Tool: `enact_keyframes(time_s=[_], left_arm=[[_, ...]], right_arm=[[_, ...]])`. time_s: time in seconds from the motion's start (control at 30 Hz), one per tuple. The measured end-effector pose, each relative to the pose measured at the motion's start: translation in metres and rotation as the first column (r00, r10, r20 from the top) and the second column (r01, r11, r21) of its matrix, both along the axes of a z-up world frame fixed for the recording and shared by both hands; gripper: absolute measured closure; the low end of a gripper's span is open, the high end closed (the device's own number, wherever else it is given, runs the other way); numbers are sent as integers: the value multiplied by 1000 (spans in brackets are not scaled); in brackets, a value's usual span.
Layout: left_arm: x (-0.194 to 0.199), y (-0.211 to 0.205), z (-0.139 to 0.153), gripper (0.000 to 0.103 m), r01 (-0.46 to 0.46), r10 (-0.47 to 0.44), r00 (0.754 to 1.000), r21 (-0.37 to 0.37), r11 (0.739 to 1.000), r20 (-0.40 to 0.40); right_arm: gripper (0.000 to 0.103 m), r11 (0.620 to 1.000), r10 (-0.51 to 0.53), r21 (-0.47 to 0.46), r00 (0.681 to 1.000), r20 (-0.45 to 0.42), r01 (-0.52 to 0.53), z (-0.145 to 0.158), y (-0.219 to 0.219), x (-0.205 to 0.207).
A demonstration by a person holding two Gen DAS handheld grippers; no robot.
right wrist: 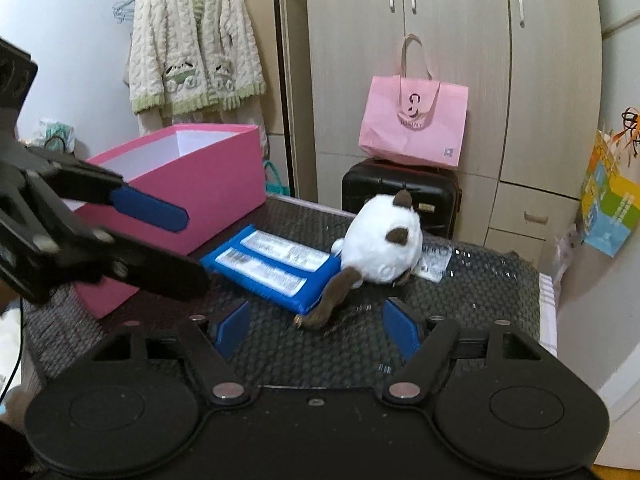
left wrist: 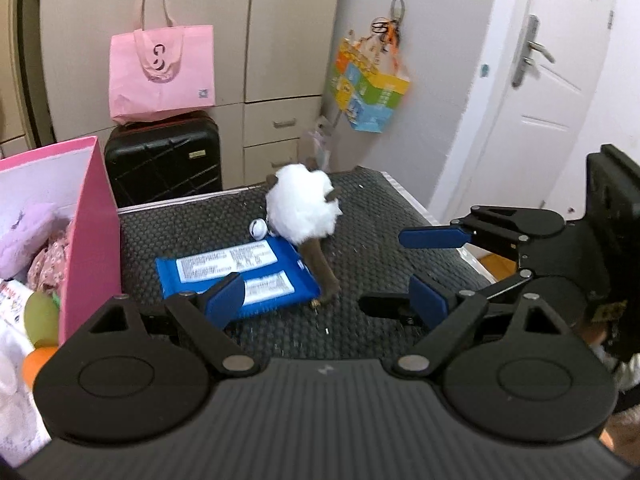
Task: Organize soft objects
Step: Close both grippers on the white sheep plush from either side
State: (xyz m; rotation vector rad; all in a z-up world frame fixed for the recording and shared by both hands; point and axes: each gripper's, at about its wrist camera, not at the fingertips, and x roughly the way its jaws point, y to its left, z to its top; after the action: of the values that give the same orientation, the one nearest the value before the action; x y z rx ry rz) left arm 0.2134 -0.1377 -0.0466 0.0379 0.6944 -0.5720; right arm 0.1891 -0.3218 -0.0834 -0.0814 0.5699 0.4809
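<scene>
On the table, straight beyond the right gripper (right wrist: 316,330), wide and empty: plush (right wrist: 380,242), tail (right wrist: 332,296) pointing near; left gripper (left wrist: 330,298) wide too, farther off.

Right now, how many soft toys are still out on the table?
1: the white plush cat lies on the mat, its tail over the blue packet. Other toys already sit inside the pink box.

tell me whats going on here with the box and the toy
A person holds two grippers over a dark mat. The left gripper and right gripper are both open and hold nothing. A white plush cat lies on the mat, partly on a blue pack. The pink box beside them already holds other soft toys; the cat is not yet in it.
</scene>
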Motion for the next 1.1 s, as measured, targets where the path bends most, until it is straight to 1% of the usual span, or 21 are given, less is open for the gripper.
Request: enact_keyframes(time_s=[0.1, 0.23, 0.33, 0.43, 0.53, 0.63, 0.7, 0.77, 0.83, 0.87, 0.93, 1.03, 1.1], left_arm=[[15, -10, -2, 14, -25, 26, 1000, -24, 999, 18], [36, -21, -7, 15, -89, 90, 996, -43, 995, 21], [52, -27, -11, 16, -118, 118, 993, -84, 989, -9], [70, -37, -16, 16, -143, 135, 989, -136, 980, -63], [85, -43, -24, 17, -181, 164, 980, -154, 971, -112], [96, -46, -29, 17, -202, 183, 976, -164, 966, -122], [103, -45, -32, 20, -227, 209, 970, -166, 960, -122], [109, -44, -36, 22, -244, 225, 966, -166, 955, -128], [114, -44, -41, 25, -251, 227, 963, -176, 952, -143], [116, -45, -43, 28, -251, 226, 963, -178, 951, -149], [118, -47, -46, 30, -249, 222, 962, -184, 951, -157], [119, -50, -52, 36, -238, 201, 963, -211, 948, -181], [117, -53, -54, 38, -230, 196, 965, -205, 952, -171]], right_arm=[[25, 1000, 4, -20, 1000, -2, -4, -1, 1, 19], [25, 1000, 6, -18, 1000, -13, -7, -6, -1, 48], [25, 1000, 9, -21, 1000, -22, -9, -13, -3, 67], [25, 1000, 1, -27, 1000, -23, -1, -21, -1, 82], [25, 999, -26, -34, 999, -20, 25, -29, -1, 96], [25, 1000, -3, 8, 999, -41, 3, -34, -5, 105], [25, 1000, 12, 22, 999, -48, -11, -36, -6, 109], [24, 1000, 24, 13, 999, -46, -23, -39, -4, 112], [21, 1000, 25, 4, 998, -51, -25, -42, -3, 115], [20, 1000, 22, 7, 998, -59, -22, -43, -3, 117], [21, 1000, 15, 18, 997, -79, -14, -45, -3, 121], [25, 999, 13, 44, 996, -89, -9, -48, -6, 122], [30, 999, 13, 52, 996, -87, -9, -48, -7, 120]])
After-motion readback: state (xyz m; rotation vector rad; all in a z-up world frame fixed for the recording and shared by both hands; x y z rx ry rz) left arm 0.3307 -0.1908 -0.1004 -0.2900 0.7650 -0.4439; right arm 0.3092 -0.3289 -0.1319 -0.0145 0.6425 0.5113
